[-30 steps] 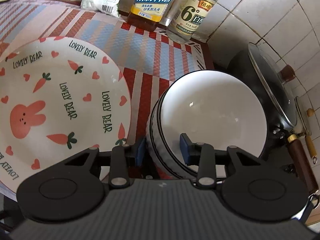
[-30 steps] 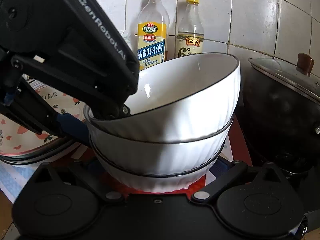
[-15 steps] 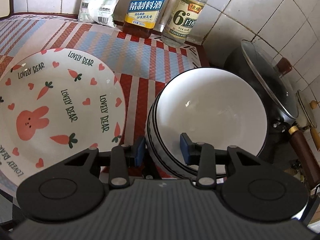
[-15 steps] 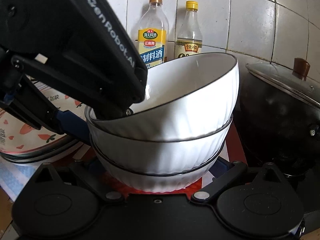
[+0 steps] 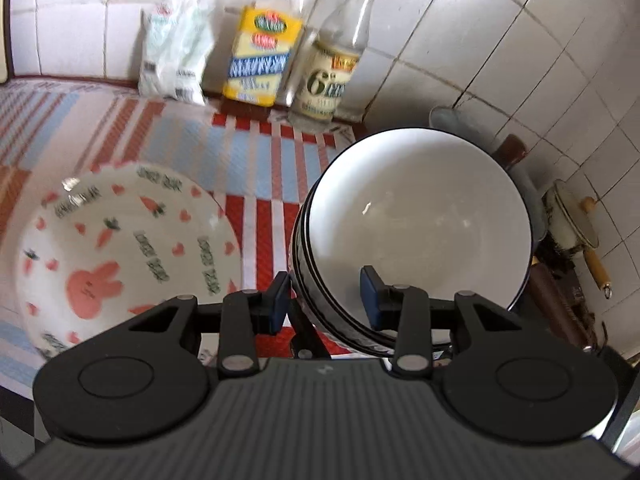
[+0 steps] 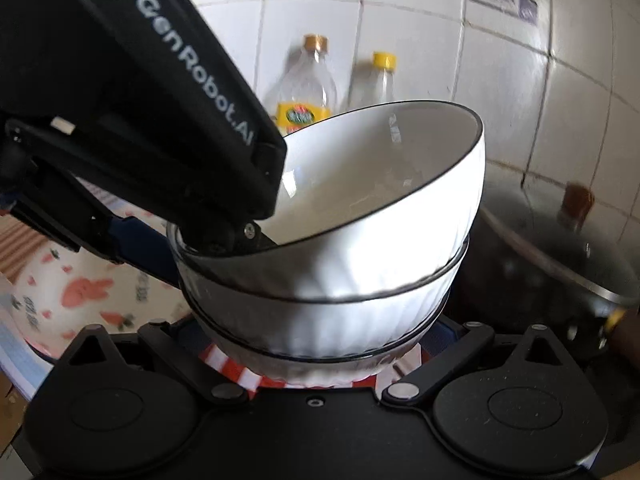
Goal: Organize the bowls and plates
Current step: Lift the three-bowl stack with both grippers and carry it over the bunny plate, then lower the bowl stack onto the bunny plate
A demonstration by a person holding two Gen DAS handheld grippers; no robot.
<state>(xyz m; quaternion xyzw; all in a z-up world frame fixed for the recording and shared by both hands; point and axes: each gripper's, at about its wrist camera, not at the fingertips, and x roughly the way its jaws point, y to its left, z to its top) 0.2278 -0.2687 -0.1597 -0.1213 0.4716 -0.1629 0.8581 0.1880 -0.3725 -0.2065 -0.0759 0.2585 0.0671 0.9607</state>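
From my station, the stacked white glazed ceramic bowls (image 6: 360, 240) look glossy, their outer walls finely ribbed, rims lined black. At nine o'clock of them the white rabbit-print ceramic plate (image 5: 120, 248) shines smoothly. The red-and-blue striped woven mat (image 5: 256, 160) looks matt and textured. At twelve o'clock, two clear plastic bottles (image 5: 264, 52) carry paper labels. At three o'clock, the dark pot's glass lid (image 6: 560, 248) has a metal rim and a brown, wood-like knob. I see glossy white wall tiles (image 6: 420, 12).
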